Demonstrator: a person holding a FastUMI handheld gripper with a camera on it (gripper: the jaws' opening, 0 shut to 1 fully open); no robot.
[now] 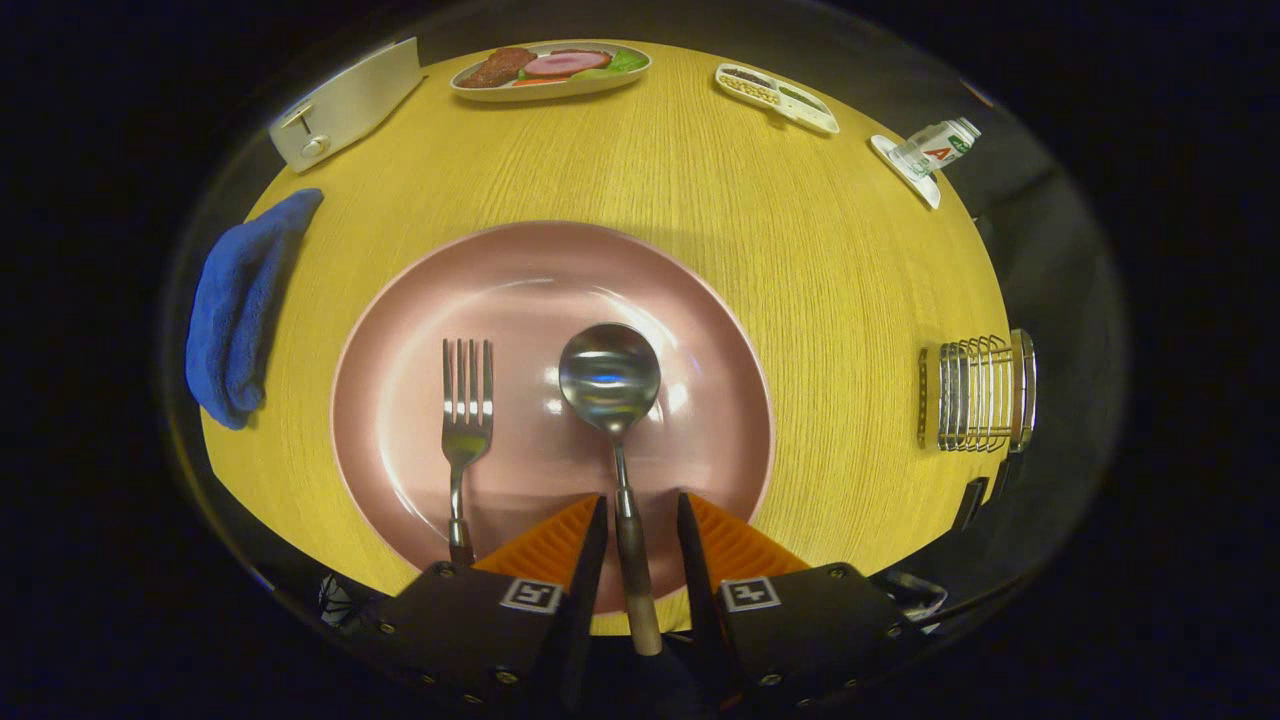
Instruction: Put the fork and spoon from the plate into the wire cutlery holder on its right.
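Gripper view: the spoon [612, 385] lies on the pink plate [700, 330], its handle running between the parted fingers [642, 515] — a gap shows either side, nothing gripped. The fork [465, 425] lies just left. Bare table [850, 330] separates plate from wire cutlery holder [978, 393] near the table's right edge.

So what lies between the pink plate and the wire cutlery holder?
Nothing: in the gripper view, bare wooden table separates the plate from the holder. The hand-held gripper is open, its fingers on either side of the spoon handle.
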